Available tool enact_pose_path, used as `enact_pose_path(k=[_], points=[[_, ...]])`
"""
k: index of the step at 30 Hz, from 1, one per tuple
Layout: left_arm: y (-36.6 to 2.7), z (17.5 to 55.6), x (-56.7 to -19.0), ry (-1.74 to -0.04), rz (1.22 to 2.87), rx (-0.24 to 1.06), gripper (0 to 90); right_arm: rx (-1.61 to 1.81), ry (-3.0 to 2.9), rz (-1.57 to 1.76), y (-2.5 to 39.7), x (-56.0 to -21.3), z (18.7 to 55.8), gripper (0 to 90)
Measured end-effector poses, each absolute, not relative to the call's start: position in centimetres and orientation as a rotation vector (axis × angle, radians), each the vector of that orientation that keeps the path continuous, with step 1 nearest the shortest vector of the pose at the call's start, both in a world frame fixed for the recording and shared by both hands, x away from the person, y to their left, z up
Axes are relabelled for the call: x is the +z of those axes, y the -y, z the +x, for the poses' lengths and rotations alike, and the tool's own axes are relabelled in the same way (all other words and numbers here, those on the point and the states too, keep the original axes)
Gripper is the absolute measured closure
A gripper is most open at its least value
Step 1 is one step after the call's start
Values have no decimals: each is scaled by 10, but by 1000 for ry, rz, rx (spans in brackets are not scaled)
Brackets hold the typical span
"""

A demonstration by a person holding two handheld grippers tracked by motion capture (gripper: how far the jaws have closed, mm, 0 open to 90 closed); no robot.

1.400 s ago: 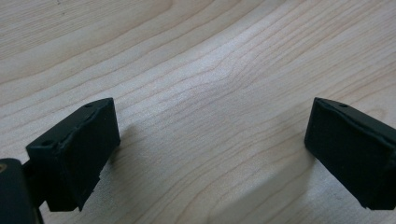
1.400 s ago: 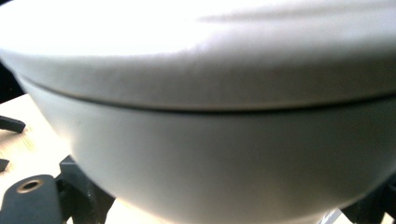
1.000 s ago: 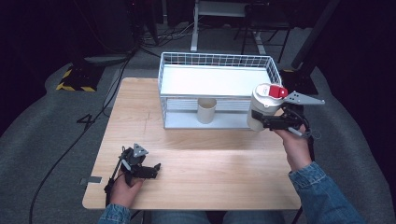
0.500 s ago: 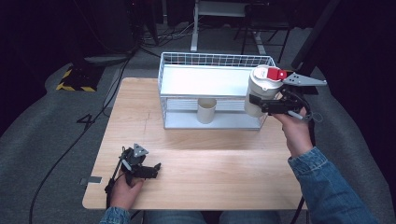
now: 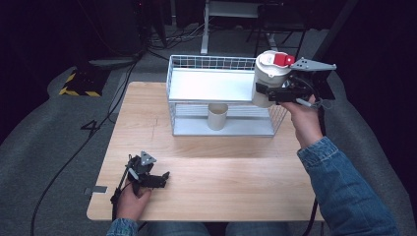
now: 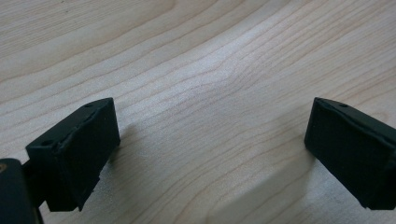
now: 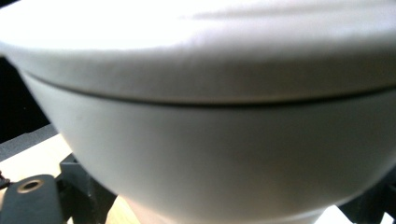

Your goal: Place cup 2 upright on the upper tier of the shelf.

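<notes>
I see the worktop (image 5: 236, 182) as a rectangular slab of pale wood with fine grain running across it, and that wavy grain comes up close in the left gripper view. At its far edge stands a two-level white wire rack (image 5: 221, 96), boxy, with thin wire mesh walls and a smooth flat white shelf panel on top. On the rack's lower level sits a small beige cup (image 5: 217, 116), a plain cylinder with a matte look. My right gripper (image 5: 275, 93) is raised at the rack's right end, level with the upper shelf, and its black jaws are clamped on a white lidded container (image 5: 269, 78). That container is round and tapers toward its base, with a smooth matte plastic skin, a lid that overhangs the body at a thin dark seam, and a glossy red flip tab (image 5: 281, 60) on the lid. In the right gripper view its curved white wall (image 7: 219, 154) bulges right against the camera. The container is held in the air, at the rack's right front corner, and I cannot tell whether it touches the wire. My left gripper (image 5: 150, 178) lies low on the near left part of the worktop, its blocky matte black jaws spread wide with nothing between them but bare wood.
</notes>
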State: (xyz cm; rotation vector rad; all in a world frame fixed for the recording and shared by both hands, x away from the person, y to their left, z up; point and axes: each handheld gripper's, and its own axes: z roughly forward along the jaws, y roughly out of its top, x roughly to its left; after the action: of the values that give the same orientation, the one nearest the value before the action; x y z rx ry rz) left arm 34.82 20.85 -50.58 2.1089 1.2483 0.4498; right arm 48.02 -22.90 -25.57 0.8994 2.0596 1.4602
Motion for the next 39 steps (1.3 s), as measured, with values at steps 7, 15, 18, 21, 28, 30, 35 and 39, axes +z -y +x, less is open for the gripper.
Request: enact_pose_path(k=[7,15,18,21,28,30,35,39], points=[[-208,348,-506,-1255,2103,448,39,1482,-2056,897,219,-250,495,112],[-207,348,-506,-1269,2102,455,39,1450,-2038,901,207,-247,514,112],[-207,348,-506,-1272,2101,459,39,1446,-2029,906,203,-247,520,112],[-207,349,-506,-1277,2097,460,39,1448,-2016,899,198,-246,526,112],[-207,349,-505,-1275,2100,454,39,1462,-1996,878,183,-244,536,112],[-207,349,-505,-1275,2101,457,39,1474,-1996,880,177,-244,540,112],[-207,349,-505,-1273,2103,449,38,1495,-1997,889,167,-247,547,113],[-207,349,-505,-1273,2103,449,38,1508,-1998,897,160,-250,552,112]])
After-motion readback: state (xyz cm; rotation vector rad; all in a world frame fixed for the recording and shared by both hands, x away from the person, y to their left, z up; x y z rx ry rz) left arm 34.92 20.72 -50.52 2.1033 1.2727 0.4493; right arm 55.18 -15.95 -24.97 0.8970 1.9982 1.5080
